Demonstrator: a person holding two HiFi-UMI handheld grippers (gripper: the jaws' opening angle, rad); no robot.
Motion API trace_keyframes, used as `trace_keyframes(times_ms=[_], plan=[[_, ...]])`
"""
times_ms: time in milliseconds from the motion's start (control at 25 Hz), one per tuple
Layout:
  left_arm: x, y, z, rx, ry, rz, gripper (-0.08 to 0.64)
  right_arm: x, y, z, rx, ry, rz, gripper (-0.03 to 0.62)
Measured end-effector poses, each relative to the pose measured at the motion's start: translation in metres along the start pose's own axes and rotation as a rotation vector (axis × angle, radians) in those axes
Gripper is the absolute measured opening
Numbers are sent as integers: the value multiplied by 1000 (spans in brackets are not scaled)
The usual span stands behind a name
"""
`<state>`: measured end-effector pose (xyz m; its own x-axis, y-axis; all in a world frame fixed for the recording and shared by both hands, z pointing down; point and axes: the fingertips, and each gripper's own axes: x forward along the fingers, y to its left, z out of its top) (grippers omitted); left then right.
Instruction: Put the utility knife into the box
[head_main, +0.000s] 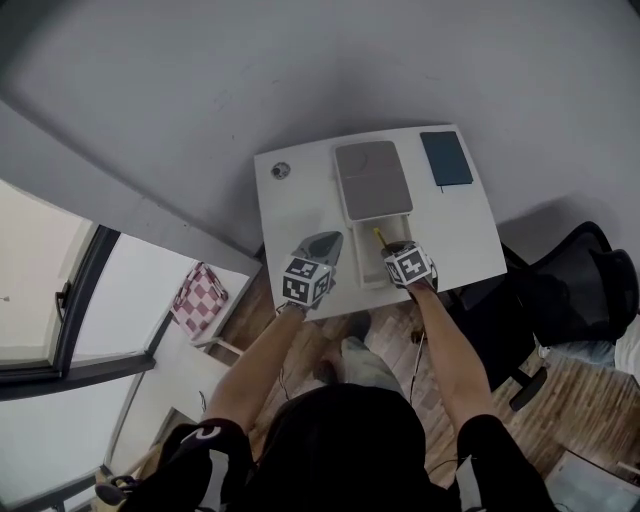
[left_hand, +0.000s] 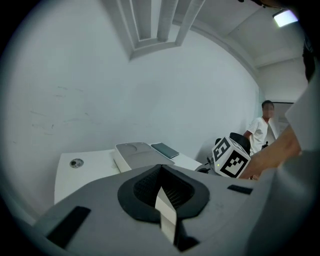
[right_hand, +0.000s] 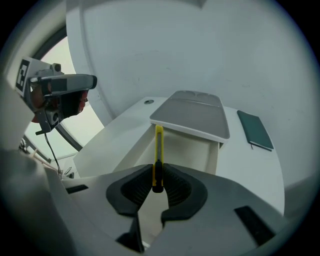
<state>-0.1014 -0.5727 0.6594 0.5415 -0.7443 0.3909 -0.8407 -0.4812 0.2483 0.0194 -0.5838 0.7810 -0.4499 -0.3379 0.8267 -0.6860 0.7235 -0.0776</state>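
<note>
**Knife clamped in the right jaws, over the open end of the box**

We see both forearms reaching forward from the body to the near edge of the white table (head_main: 300, 200). The right gripper (head_main: 388, 248) tilts steeply down. Its jaws are clamped on the yellow utility knife (right_hand: 158, 155), gripping it near its back end, so the rest of the knife sticks out ahead of the pads. From the head view the knife (head_main: 380, 237) lies over the uncovered near part of the box (head_main: 362, 262). We cannot tell whether it touches the box.

The left gripper (head_main: 325, 243) sits closer to level, just beside the box's left side. Its own view shows the left gripper (left_hand: 161, 175) with jaws together at the tips and nothing between them. From the right gripper view it shows up at the left (right_hand: 55, 92), apart from the knife.

A grey lid (head_main: 372, 178) covers the far part of the box and leaves the near part open. In the right gripper view the lid (right_hand: 192, 114) lies beyond the knife's tip, above the pale inner wall of the box (right_hand: 192, 150).

A dark teal notebook (head_main: 446, 158) lies at the table's far right corner, well apart from the box. A small round object (head_main: 280, 171) sits near the far left corner. A black chair (head_main: 590, 275) stands on the right of the table, and a checkered cloth (head_main: 198, 298) lies lower on the left. In the left gripper view a person (left_hand: 262, 127) stands in the background.
</note>
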Motion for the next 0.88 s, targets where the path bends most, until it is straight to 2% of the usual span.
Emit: trace_keyframes(times_ms=[400, 560, 880], plan=[[35, 17, -19, -52, 47, 27, 25, 48, -7, -15, 9, 187, 76, 78], [40, 22, -23, -68, 57, 40, 25, 60, -9, -20, 24, 240, 63, 80], [42, 30, -30, -95, 63, 66, 25, 62, -10, -22, 88, 205, 80, 91]])
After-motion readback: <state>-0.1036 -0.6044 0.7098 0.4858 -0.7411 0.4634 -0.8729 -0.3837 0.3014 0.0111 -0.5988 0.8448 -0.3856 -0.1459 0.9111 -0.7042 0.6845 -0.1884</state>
